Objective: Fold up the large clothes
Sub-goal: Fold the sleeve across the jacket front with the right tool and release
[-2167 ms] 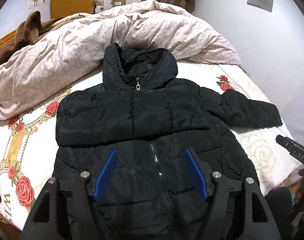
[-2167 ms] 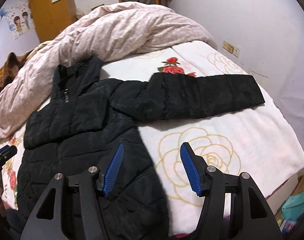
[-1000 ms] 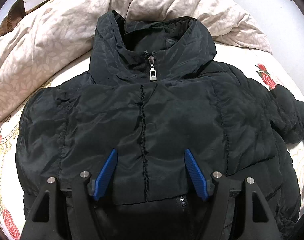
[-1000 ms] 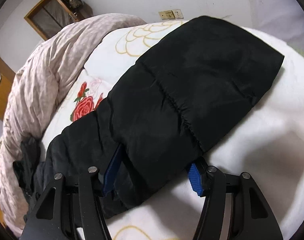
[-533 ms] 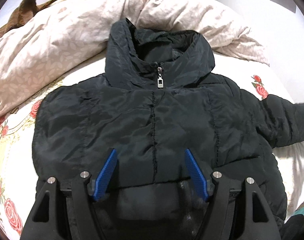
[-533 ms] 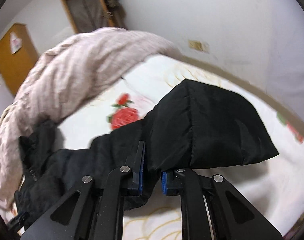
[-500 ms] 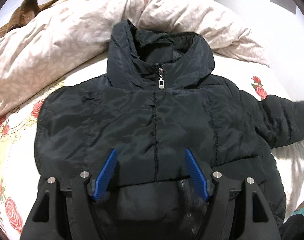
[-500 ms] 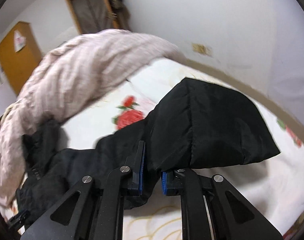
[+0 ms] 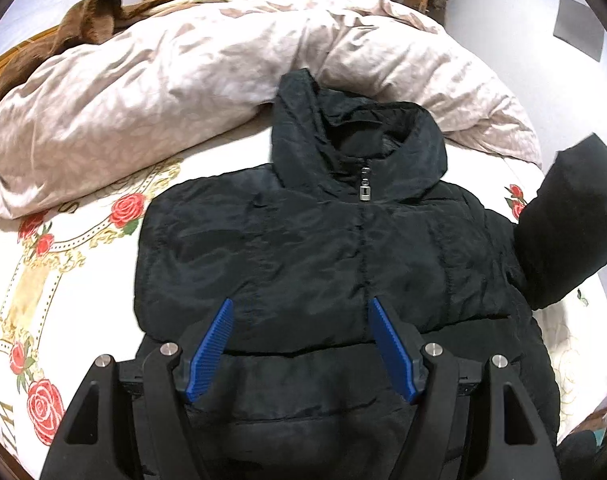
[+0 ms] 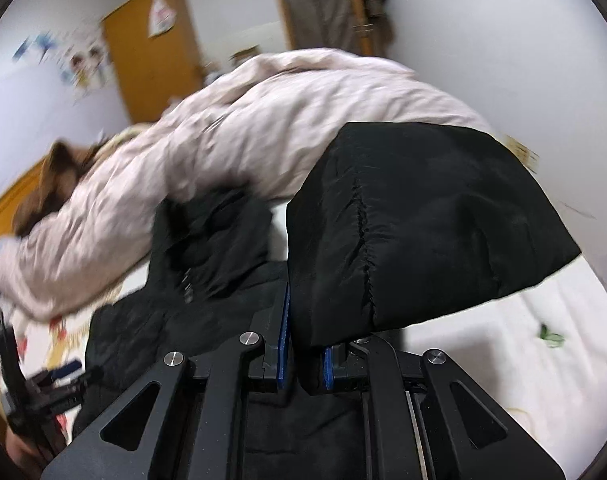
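Observation:
A black hooded puffer jacket [image 9: 323, 248] lies face up on the bed, zipped, hood toward the duvet. Its left sleeve lies folded across the chest. My left gripper [image 9: 301, 344] is open and empty, hovering over the jacket's lower front. My right gripper [image 10: 305, 354] is shut on the jacket's right sleeve [image 10: 415, 232], held lifted off the bed. The raised sleeve also shows in the left wrist view [image 9: 567, 224], up over the jacket's right shoulder. The left gripper shows blurred at the lower left of the right wrist view [image 10: 51, 380].
A rumpled pink duvet [image 9: 183, 80] is heaped along the head of the bed behind the hood. The white rose-printed sheet [image 9: 63, 280] shows left and right of the jacket. A brown blanket [image 9: 87, 20] lies far left. A white wall [image 10: 503, 40] stands to the right.
My right gripper closed on the right sleeve, lifted it and is swinging it in toward the jacket's body. My left gripper pulled back slightly and stays open.

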The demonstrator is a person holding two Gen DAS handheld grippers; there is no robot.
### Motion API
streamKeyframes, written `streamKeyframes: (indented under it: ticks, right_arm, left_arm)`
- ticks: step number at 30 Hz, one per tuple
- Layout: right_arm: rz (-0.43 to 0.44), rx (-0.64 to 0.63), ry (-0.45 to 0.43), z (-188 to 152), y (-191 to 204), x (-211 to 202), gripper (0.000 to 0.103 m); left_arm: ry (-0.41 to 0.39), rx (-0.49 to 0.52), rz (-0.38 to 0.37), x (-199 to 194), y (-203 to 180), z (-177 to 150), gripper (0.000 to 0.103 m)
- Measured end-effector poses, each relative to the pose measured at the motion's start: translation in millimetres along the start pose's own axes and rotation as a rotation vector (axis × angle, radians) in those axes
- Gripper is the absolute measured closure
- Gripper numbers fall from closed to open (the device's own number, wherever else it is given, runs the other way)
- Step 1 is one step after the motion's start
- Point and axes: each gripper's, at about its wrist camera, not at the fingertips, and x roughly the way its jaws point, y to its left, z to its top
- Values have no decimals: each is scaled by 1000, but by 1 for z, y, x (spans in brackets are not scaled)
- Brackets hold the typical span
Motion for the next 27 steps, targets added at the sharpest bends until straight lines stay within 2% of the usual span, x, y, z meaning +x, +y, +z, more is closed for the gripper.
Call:
streamKeyframes:
  ticks: [6,9,12,14,16,17,23,27]
  right_arm:
    - [31,-149,111,-35,60,53,89]
    - [55,-197,192,-59,78,83,82]
    - [80,-223,248,-78,89,106,73]
    - [110,-233,281,-87,95,114,53]
    - [142,-245,296,-90,99,115,41]
    - [150,-259,301,-91,102,114,39]
    - [234,-268,286,-87,105,88,39]
    - [255,-241,261,-81,99,73,38]
  left_arm:
    - [16,-44,15,5,25,-9,31]
    - [28,-68,16,8,36,-15,31]
    - [36,-85,16,11,42,-20,31]
    - [38,-93,12,11,46,-22,31]
    - [37,-98,9,9,49,-24,31]
    - [33,-100,7,8,50,-23,31]
    - [11,-112,-35,2,45,-10,31]
    - [35,-90,-94,15,25,1,31]
